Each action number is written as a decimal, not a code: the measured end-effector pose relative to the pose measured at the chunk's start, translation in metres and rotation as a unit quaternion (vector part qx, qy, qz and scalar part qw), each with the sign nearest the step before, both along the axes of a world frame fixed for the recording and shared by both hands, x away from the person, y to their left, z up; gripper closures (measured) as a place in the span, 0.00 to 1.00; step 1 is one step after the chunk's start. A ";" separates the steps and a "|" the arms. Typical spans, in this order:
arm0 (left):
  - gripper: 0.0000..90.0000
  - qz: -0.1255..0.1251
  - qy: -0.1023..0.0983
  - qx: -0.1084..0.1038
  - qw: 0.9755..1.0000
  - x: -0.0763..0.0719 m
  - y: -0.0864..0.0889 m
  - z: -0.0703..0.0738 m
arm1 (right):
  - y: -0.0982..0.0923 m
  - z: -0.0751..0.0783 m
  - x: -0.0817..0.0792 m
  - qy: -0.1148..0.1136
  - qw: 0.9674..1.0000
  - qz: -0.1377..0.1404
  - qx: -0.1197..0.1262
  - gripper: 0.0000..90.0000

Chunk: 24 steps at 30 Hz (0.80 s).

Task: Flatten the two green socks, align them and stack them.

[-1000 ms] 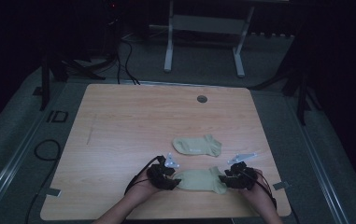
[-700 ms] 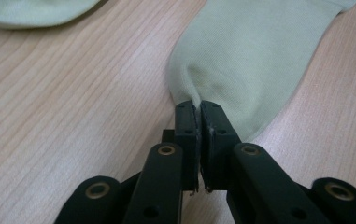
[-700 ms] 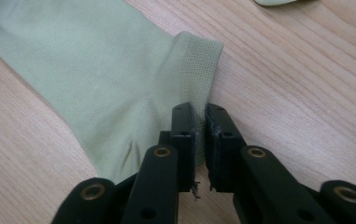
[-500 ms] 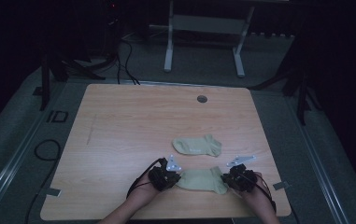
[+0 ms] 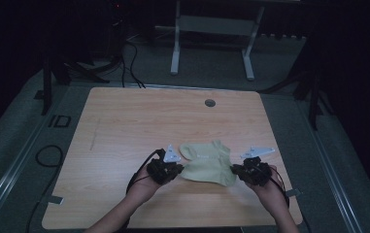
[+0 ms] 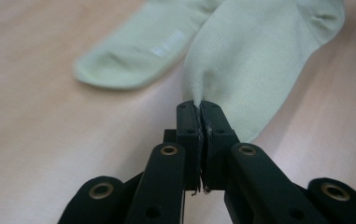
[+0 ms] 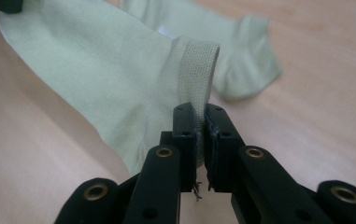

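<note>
A pale green sock (image 5: 210,171) hangs stretched between my two grippers, lifted off the wooden table (image 5: 124,126). My left gripper (image 5: 178,170) is shut on its toe end; in the left gripper view the jaws (image 6: 199,105) pinch a fold of the fabric (image 6: 259,60). At the other end my right gripper (image 5: 233,171) is shut on the ribbed cuff (image 7: 199,65), pads (image 7: 185,126) pressed on it. A second matching sock (image 5: 194,149) lies flat just behind, partly covered by the held one. That second sock (image 6: 133,56) (image 7: 241,65) rests on the wood.
A round cable hole (image 5: 210,103) sits near the table's far edge. Behind the table stands a metal frame (image 5: 175,43), with cables (image 5: 124,58) on the floor at the back left. Tape strips (image 5: 55,199) mark the near corners.
Both grippers have closed on the near sock's ends and risen with it. The sock has left the table and now overlaps the far sock.
</note>
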State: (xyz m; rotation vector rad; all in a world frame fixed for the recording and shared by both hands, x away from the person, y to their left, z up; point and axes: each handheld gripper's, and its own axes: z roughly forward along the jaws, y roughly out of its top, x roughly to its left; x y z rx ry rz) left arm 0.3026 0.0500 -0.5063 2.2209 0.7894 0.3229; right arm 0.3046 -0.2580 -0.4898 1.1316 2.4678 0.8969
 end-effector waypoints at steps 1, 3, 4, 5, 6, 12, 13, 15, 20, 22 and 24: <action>0.97 0.004 -0.002 -0.001 1.000 0.003 0.001 0.003 | 0.001 0.003 0.004 -0.004 1.000 -0.001 0.001 0.93; 0.97 0.011 -0.008 -0.002 1.000 0.012 0.002 0.011 | 0.005 0.014 0.020 -0.011 1.000 -0.004 0.002 0.93; 0.97 0.014 -0.010 -0.001 1.000 0.015 0.003 0.013 | 0.006 0.016 0.024 -0.011 1.000 -0.005 0.002 0.93; 0.97 0.019 -0.014 0.001 1.000 0.020 0.003 0.017 | 0.007 0.019 0.030 -0.012 1.000 -0.004 0.004 0.93; 0.97 0.020 -0.015 0.003 1.000 0.024 0.003 0.019 | 0.007 0.019 0.030 -0.012 1.000 -0.004 0.004 0.93; 0.97 0.031 -0.017 0.023 0.999 0.043 -0.001 0.021 | 0.006 0.027 0.065 0.002 1.000 -0.016 0.009 0.93; 0.97 0.035 -0.018 0.029 0.999 0.047 -0.003 0.018 | 0.007 0.027 0.069 0.006 1.000 -0.017 0.008 0.93; 0.97 0.033 -0.018 0.033 0.999 0.050 -0.005 0.016 | 0.007 0.025 0.074 0.010 1.000 -0.016 0.005 0.93; 0.97 0.040 0.000 0.034 0.999 0.069 -0.008 0.003 | 0.005 0.010 0.093 0.034 0.999 -0.031 0.010 0.93; 0.97 0.040 0.008 0.039 0.998 0.074 -0.010 -0.003 | 0.004 0.000 0.100 0.047 0.998 -0.036 0.010 0.93; 0.97 0.039 0.014 0.044 0.998 0.077 -0.012 -0.009 | 0.003 -0.004 0.102 0.055 0.998 -0.038 0.011 0.93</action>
